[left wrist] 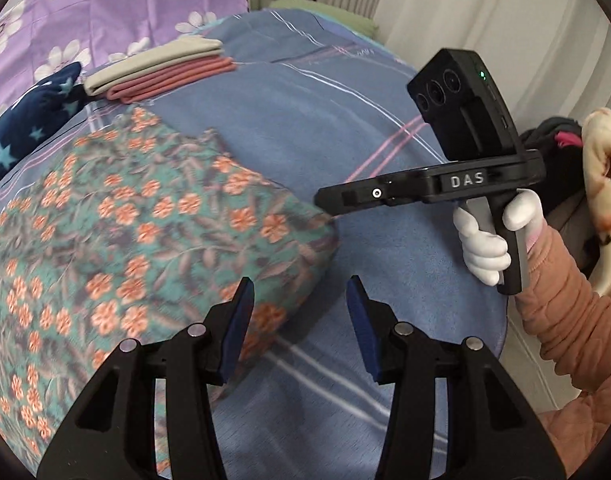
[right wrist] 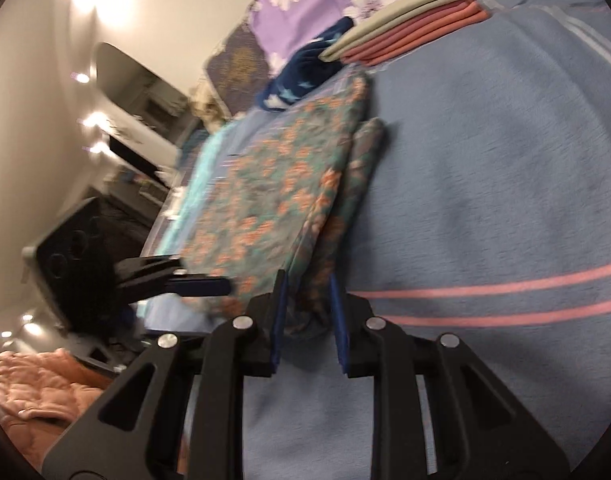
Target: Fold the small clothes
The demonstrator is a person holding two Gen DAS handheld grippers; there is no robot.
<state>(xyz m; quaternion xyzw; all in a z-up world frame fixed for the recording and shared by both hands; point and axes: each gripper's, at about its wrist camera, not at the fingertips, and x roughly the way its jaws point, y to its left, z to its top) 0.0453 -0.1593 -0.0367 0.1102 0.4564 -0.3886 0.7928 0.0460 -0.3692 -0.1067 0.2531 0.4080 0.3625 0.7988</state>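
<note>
A teal garment with orange flowers (left wrist: 145, 216) lies on the blue striped bed sheet (left wrist: 313, 128). My left gripper (left wrist: 299, 300) is open and empty, just above the garment's near right edge. My right gripper (right wrist: 305, 292) has its jaws around a bunched corner of the flowered garment (right wrist: 265, 192), with cloth between the pads. In the left wrist view the right gripper (left wrist: 325, 200) touches the garment's right corner, held by a white-gloved hand. The left gripper (right wrist: 209, 286) shows at the garment's left edge in the right wrist view.
A folded stack of beige and pink clothes (left wrist: 165, 68) lies at the far side of the bed, next to a navy star-print cloth (left wrist: 29, 128). A purple flowered pillow (left wrist: 85, 4) is behind. More clothes (left wrist: 601, 168) are piled at the right.
</note>
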